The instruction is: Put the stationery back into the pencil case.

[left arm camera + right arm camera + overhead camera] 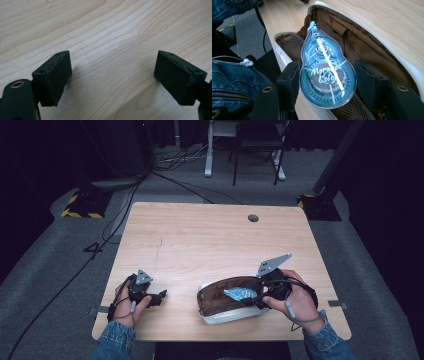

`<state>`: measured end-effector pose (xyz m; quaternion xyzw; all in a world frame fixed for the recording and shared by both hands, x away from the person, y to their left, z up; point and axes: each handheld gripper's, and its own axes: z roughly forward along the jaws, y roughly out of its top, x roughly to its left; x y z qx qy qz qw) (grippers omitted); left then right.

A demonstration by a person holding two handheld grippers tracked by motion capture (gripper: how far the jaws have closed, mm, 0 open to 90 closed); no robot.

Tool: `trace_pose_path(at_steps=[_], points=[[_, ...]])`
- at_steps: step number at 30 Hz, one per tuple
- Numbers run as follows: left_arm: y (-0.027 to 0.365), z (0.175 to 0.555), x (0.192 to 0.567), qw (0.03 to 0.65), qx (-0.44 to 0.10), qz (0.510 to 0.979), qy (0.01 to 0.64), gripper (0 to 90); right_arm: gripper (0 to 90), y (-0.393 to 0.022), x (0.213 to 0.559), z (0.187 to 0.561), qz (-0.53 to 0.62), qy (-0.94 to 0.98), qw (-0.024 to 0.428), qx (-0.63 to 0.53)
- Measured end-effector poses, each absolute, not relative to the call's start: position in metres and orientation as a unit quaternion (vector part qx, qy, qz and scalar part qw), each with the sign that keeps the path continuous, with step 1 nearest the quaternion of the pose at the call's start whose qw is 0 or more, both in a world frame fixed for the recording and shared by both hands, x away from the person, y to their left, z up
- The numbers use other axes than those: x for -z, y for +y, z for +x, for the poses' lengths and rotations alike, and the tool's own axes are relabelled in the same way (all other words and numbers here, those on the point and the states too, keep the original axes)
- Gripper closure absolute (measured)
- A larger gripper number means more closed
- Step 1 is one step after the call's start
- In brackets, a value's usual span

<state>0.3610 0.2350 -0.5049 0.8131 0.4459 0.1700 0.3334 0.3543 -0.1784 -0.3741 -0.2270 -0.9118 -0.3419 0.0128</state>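
Right gripper view: right claw clenched on a correction tape dispenser, black matte pads pressed to both sides of its wide rounded end. Teardrop shape, clear glossy teal plastic, toothed wheels visible through the shell, white lettering across the middle, a bright streak of glare down its face, narrow tip pointing away. Held over the open mouth of a pencil case: pale off-white outer shell with a rounded edge, brown fabric lining, coarse brown mesh pocket below the dispenser. Blue denim sleeve at the left edge.

High view: same case lying open on the bench, oval, white rim around a dark brown interior, near the front edge on the right. Dispenser a small shiny blue shape above the case's opening, gripped by the right claw coming in from the right, grey three-cornered plate on top. Left claw low over bare wood near the front left, well apart from the case. Bench of pale wood-grain laminate, rectangular, with a round cable hole near the far edge.

Left gripper view: left claw released, two blocky black pads set wide apart, nothing but light, wavy-grained bench surface between them
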Motion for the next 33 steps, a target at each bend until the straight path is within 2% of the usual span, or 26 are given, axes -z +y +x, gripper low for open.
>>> trace_pose_path(at_steps=[18, 27, 30, 33], points=[[0.235, 0.362, 0.505, 0.331, -0.168, 0.815, 0.445, 14.5, 39.3, -0.166, 0.405, 0.372, -0.231, -0.907, 0.045, 0.349], [0.234, 0.363, 0.505, 0.331, -0.168, 0.815, 0.445, 14.3, 38.5, -0.161, 0.422, 0.379, -0.224, -0.911, 0.041, 0.345], [0.234, 0.364, 0.505, 0.332, -0.168, 0.815, 0.444, 14.2, 26.1, -0.160, 0.427, 0.380, -0.229, -0.907, 0.031, 0.353], [0.234, 0.364, 0.505, 0.332, -0.168, 0.815, 0.444, 14.2, 26.8, -0.160, 0.427, 0.380, -0.231, -0.904, 0.028, 0.358]])
